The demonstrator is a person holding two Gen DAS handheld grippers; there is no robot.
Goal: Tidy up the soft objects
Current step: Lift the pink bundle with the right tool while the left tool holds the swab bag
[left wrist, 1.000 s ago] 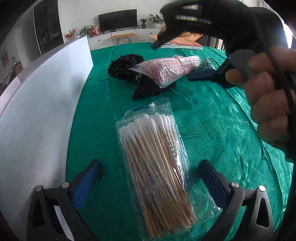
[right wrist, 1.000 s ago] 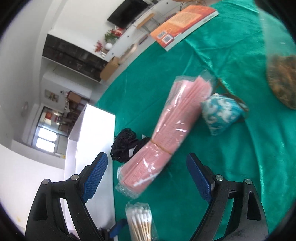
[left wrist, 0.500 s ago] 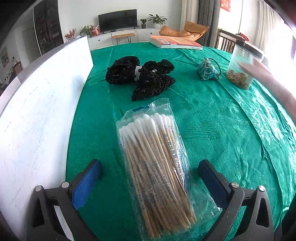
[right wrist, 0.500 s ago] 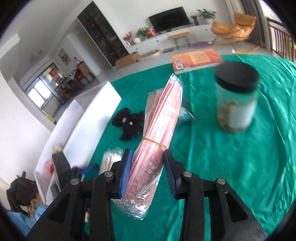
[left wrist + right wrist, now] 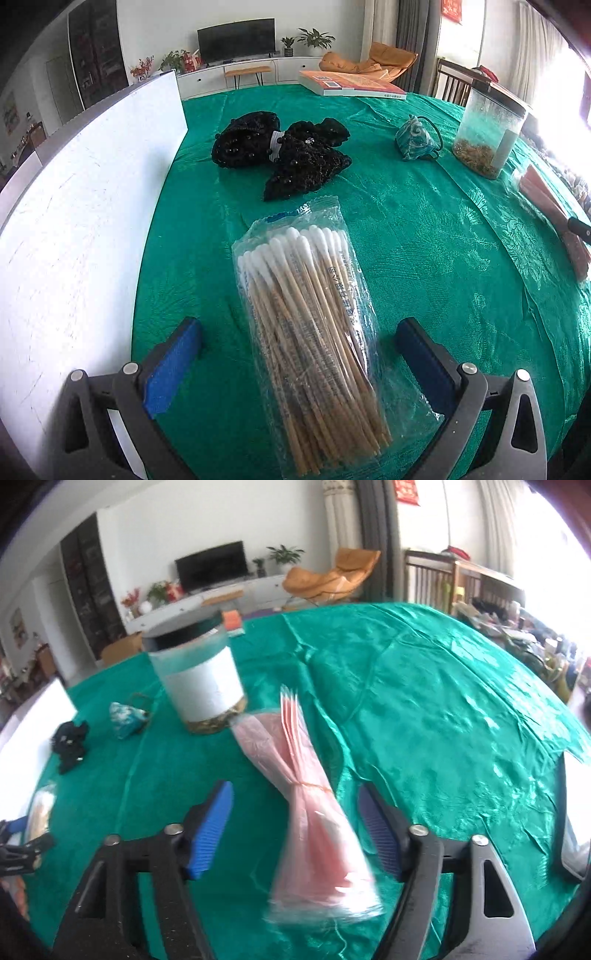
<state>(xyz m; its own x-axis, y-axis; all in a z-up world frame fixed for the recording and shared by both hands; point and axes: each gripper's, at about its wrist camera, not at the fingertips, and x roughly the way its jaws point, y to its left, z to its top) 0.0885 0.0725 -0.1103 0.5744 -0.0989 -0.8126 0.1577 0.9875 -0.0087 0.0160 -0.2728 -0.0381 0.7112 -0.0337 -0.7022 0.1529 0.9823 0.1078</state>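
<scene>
Green-clothed tabletop [image 5: 424,236] with soft items scattered across it.
Left hand-held gripper [image 5: 299,354] spread wide around a cotton swab pack [image 5: 310,332] at lower centre; right hand-held gripper [image 5: 295,830] also wide, pink packet [image 5: 314,812] lying between its fingers, centre frame.

The tablecloth [image 5: 424,236] is emerald green with a tone-on-tone leaf and flower weave. At six o'clock in the left wrist view, the cotton swabs [image 5: 314,325] show white tips on tan sticks inside clear wrap printed with blue lettering. At twelve o'clock lies a black beaded fabric piece [image 5: 291,155] with a small white band. At two o'clock, the pouch [image 5: 415,138] is teal with pale swirls. The jar [image 5: 199,683] is clear with a white label and a black lid. The pink packet [image 5: 314,805] carries an orange band. Both grippers' pads [image 5: 210,830] are blue.
</scene>
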